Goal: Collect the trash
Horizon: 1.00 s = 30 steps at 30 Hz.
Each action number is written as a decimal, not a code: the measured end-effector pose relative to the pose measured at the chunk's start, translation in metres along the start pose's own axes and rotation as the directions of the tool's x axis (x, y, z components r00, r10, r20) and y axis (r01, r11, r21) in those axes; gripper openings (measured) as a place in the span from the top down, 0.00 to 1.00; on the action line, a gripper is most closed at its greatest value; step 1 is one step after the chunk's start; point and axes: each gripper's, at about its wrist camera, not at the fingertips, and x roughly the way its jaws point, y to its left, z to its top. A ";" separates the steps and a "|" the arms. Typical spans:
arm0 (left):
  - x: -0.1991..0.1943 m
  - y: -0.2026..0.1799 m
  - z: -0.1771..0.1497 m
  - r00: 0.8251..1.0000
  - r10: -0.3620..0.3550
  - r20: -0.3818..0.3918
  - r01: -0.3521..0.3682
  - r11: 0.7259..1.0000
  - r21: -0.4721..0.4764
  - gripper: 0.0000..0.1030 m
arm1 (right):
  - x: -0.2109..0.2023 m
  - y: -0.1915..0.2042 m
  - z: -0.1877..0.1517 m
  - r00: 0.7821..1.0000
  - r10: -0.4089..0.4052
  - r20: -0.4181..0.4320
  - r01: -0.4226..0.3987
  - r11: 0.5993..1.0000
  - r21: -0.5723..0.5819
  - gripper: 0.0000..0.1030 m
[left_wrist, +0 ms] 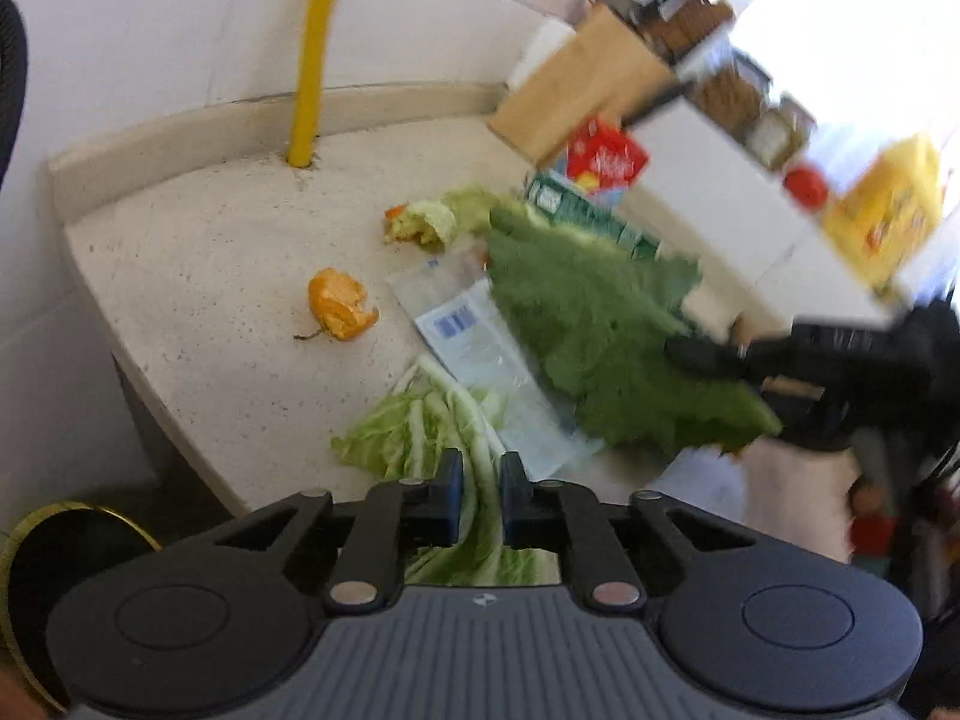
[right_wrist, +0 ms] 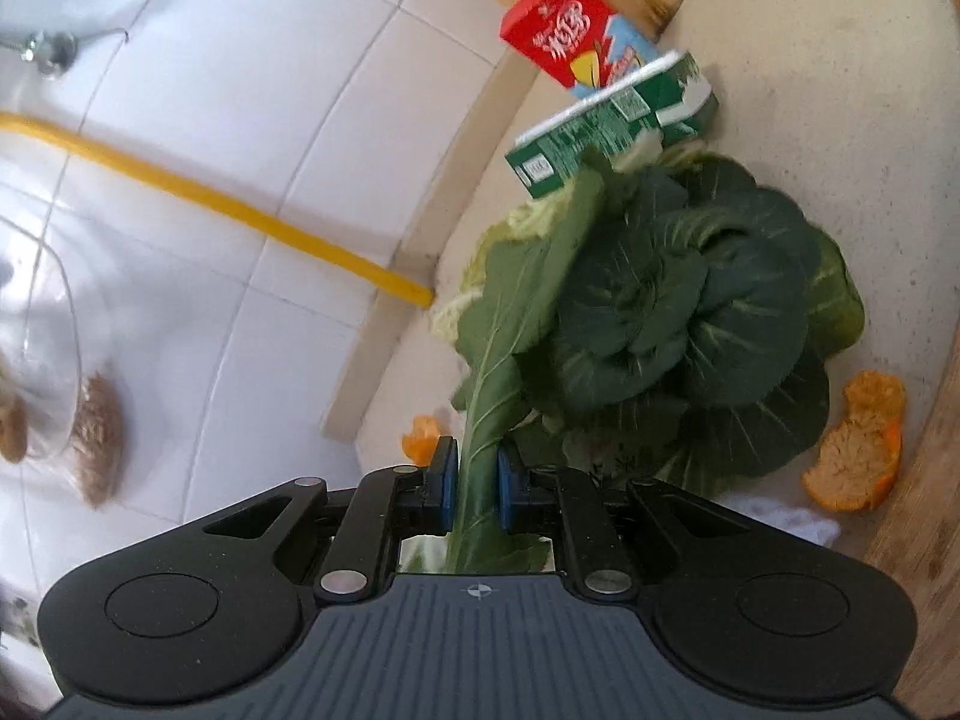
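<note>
A speckled cream counter [left_wrist: 198, 264] is meeting white wall tiles [right_wrist: 252, 96], and a yellow pipe [left_wrist: 312, 54] is rising from the counter at about 11 o'clock. The left gripper [left_wrist: 482, 495] is squeezing a pale cabbage leaf [left_wrist: 420, 426], whose long ribs are pointing to 12 o'clock. The right gripper [right_wrist: 477, 483] is pinching the stalk of a dark green leaf [right_wrist: 516, 300], which is stretching toward 1 o'clock, up to the green carton [right_wrist: 612, 120].
</note>
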 end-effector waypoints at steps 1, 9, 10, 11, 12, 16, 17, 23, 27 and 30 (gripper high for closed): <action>0.002 -0.003 -0.001 1.000 0.026 -0.002 -0.026 1.000 0.014 0.65 | 0.002 0.001 -0.002 1.000 -0.029 0.001 0.029 0.999 -0.016 0.82; 0.025 -0.043 -0.010 0.957 0.280 0.069 -0.287 0.897 0.338 0.16 | 0.015 -0.002 -0.011 0.995 -0.077 -0.057 0.073 0.995 -0.061 0.74; 0.029 -0.045 -0.011 0.958 0.282 0.058 -0.284 0.892 0.351 0.16 | 0.017 -0.002 -0.011 0.995 -0.083 -0.059 0.080 0.995 -0.066 0.73; 0.035 -0.046 -0.013 0.960 0.279 0.034 -0.272 0.892 0.361 0.16 | 0.019 -0.002 -0.011 0.994 -0.088 -0.064 0.083 0.994 -0.076 0.72; 0.039 -0.046 -0.014 0.960 0.279 0.011 -0.264 0.895 0.361 0.15 | 0.021 -0.002 -0.011 0.993 -0.091 -0.071 0.085 0.993 -0.083 0.71; 0.049 -0.039 -0.020 0.963 0.267 -0.012 -0.252 0.919 0.303 0.14 | 0.033 0.003 -0.008 0.990 -0.106 -0.088 0.095 0.988 -0.121 0.50; 0.049 -0.037 -0.020 0.965 0.262 -0.002 -0.250 0.922 0.296 0.14 | 0.036 0.006 -0.006 0.989 -0.116 -0.089 0.102 0.985 -0.141 0.47; 0.047 -0.037 -0.009 0.975 0.223 -0.002 -0.214 0.939 0.270 0.56 | 0.056 0.009 0.002 0.983 -0.142 -0.112 0.120 0.975 -0.188 0.41; 0.040 -0.032 -0.007 0.984 0.181 -0.008 -0.175 0.962 0.212 0.76 | 0.055 0.022 0.000 0.963 -0.257 -0.080 0.225 0.932 -0.285 0.78; 0.026 -0.028 -0.002 0.994 0.111 0.001 -0.110 0.982 0.155 0.82 | 0.041 0.027 0.001 0.978 -0.198 -0.071 0.173 0.949 -0.265 0.82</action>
